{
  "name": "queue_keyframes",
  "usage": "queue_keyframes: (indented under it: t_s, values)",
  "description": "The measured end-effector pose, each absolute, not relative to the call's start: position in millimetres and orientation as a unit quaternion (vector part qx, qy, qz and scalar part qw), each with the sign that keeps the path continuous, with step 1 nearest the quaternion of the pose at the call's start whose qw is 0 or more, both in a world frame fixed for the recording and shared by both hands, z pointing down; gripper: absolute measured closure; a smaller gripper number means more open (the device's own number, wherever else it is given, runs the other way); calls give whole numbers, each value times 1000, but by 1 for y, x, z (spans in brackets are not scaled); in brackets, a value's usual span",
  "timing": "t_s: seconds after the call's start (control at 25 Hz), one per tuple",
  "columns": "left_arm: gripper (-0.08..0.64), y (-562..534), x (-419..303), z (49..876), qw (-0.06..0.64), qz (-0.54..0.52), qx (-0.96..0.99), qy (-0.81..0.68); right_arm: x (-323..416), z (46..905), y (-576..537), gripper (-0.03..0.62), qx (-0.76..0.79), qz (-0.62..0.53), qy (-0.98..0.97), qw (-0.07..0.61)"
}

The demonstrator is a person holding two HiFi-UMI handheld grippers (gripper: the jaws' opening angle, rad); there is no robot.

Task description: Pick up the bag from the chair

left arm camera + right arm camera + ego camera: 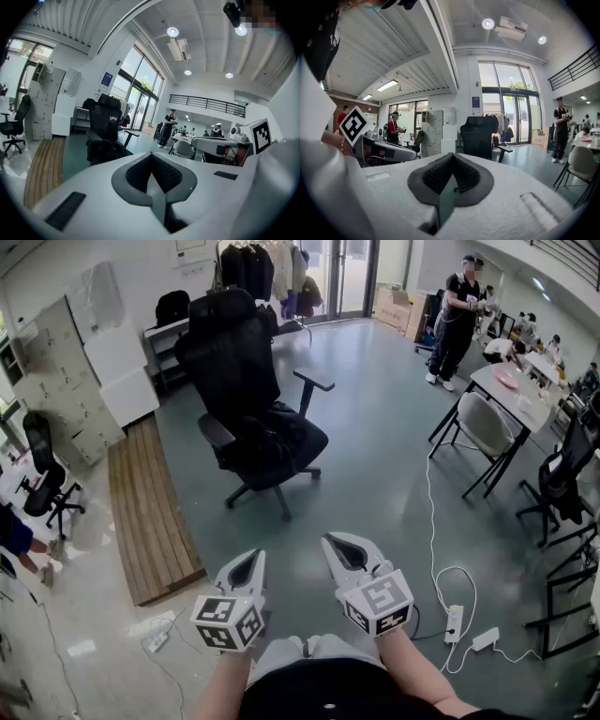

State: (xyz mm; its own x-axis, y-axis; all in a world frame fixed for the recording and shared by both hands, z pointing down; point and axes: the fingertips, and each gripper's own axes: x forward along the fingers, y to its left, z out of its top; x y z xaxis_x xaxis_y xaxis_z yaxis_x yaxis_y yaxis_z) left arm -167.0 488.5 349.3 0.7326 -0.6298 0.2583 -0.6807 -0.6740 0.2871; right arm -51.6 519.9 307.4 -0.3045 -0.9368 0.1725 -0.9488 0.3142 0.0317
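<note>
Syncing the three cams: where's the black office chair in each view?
Head view: black office chair, upper centre-left.
Left gripper view: left of centre.
Right gripper view: just right of centre.
Shared landmark: standing person in black, right of the chair in all three.

Office chair (246,371) was black throughout. The bag (281,442) on it was likewise black, with no pattern discernible. The floor (375,474) was a plain grey-green. The platform (150,512) was brown wood, striped by its slats. The left gripper (246,566) and right gripper (345,549) had off-white shells with dark grey, finely ribbed pads. The cube (227,622) on each bore black-and-white square markers. The power strip (454,622) and its cable (433,521) were white. The folding chair (483,426) had a pale grey seat on a black frame. The standing person (457,324) wore black clothing and white shoes.
</note>
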Motion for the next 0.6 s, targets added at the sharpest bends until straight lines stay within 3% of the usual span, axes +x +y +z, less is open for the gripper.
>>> queue_keyframes:
  t_s: [0.24, 0.6]
  values:
    - [545, 493, -174, 349, 173, 67, 917, -353, -60, 323, 525, 595, 579, 57, -807, 100]
    - [545, 488, -157, 346, 166, 60, 925, -337, -54, 321, 530, 595, 579, 66, -810, 67]
